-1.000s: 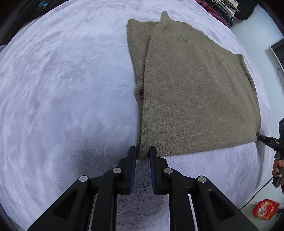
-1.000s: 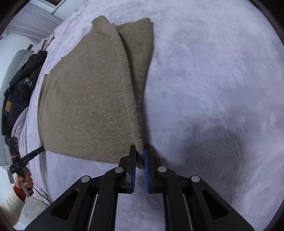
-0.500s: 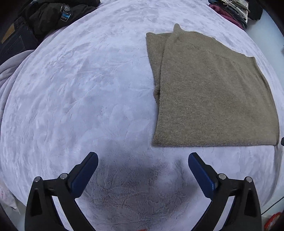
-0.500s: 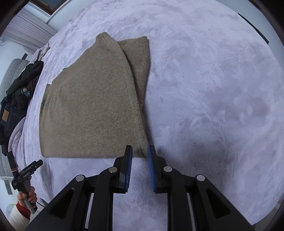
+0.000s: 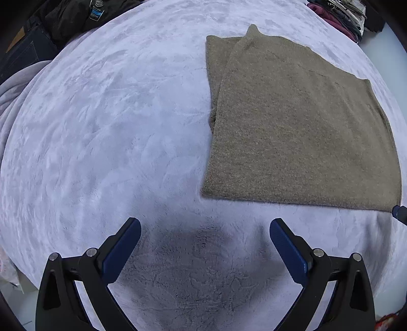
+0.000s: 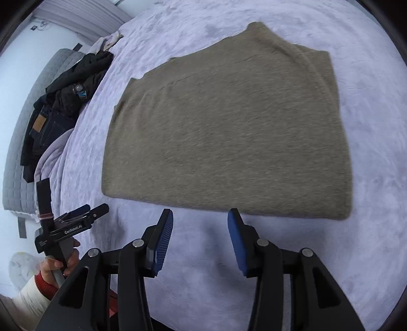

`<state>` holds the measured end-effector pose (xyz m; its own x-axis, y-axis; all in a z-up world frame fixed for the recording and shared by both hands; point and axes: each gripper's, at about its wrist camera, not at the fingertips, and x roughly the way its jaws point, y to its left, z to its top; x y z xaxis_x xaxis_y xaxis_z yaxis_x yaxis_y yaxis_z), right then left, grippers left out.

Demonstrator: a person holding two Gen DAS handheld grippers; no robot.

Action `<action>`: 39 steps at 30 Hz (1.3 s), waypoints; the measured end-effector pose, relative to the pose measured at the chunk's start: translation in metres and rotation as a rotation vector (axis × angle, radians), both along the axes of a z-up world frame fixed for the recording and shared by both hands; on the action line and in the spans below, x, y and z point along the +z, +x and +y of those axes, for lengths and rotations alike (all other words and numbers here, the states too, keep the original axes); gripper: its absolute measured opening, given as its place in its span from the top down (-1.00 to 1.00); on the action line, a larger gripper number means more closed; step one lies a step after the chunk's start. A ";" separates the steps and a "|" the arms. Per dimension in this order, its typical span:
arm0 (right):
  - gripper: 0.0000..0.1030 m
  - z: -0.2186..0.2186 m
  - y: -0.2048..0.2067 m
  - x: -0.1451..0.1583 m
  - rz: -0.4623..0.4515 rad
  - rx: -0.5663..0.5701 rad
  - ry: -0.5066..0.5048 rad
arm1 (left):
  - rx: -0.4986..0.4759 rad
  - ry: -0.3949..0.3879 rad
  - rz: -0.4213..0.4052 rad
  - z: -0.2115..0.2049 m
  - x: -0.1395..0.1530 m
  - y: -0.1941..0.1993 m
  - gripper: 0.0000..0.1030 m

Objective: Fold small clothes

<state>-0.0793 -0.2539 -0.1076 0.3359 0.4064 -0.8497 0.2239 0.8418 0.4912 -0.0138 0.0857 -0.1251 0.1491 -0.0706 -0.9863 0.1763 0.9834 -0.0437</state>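
An olive-brown knitted garment [image 5: 292, 127] lies folded flat on a lavender plush blanket [image 5: 101, 127], a narrower folded layer showing along its left side. My left gripper [image 5: 205, 221] hovers over bare blanket just short of the garment's near left corner, open wide and empty. In the right wrist view the garment [image 6: 229, 127] fills the middle. My right gripper [image 6: 200, 212] sits just short of its near hem; its jaws are opening with nothing between them. The left gripper [image 6: 95, 209] shows at the left there, held by a hand [image 6: 58, 262].
A heap of dark clothes and jeans [image 6: 63, 101] lies at the blanket's far left edge beside a grey quilted headboard [image 6: 20, 152]. More folded clothes [image 5: 340, 15] sit at the far right corner. A red packet [image 5: 386, 320] lies below the bed's edge.
Both grippers have let go of the garment's near corners. The left one opened wide and drew back. The right one opened partway and moved left along the hem.
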 end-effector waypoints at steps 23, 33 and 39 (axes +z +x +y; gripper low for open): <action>-0.09 0.084 0.033 -0.036 0.054 0.108 0.146 | 0.081 -0.042 0.050 0.002 -0.027 -0.024 -0.97; -0.09 0.089 0.044 -0.056 0.071 0.013 0.258 | 0.119 -0.140 0.053 0.014 -0.028 -0.035 -0.97; -0.09 0.087 0.057 -0.069 0.064 -0.067 0.368 | 0.165 -0.195 0.075 0.026 -0.035 -0.034 -0.97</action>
<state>-0.0226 -0.1672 -0.1771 0.3226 0.6674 -0.6712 0.3126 0.5942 0.7411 -0.0475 0.1120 -0.1597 0.1009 -0.2412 -0.9652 0.0030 0.9702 -0.2421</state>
